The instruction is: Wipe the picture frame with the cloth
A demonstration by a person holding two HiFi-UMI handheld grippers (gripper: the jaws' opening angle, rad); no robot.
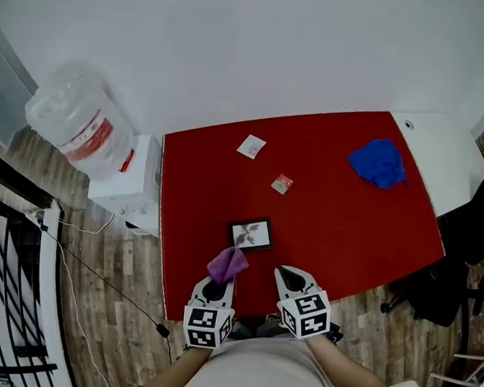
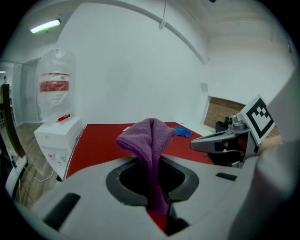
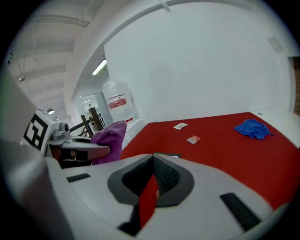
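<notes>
Red surface [image 1: 339,228]: wide open room lies beyond and to the right of the picture frame [image 1: 251,234], which lies flat near the near edge. Left tongs [image 1: 219,284], clamped on the purple cloth [image 1: 227,264], sit at the frame's near-left corner. Right tongs [image 1: 289,275], closed and empty, sit just near-right of it.

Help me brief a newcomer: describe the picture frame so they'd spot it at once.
Start at the red table. By its near edge, just beyond the purple cloth, lies the picture frame: the only dark-bordered rectangle, bigger than the two small packets behind.
</notes>
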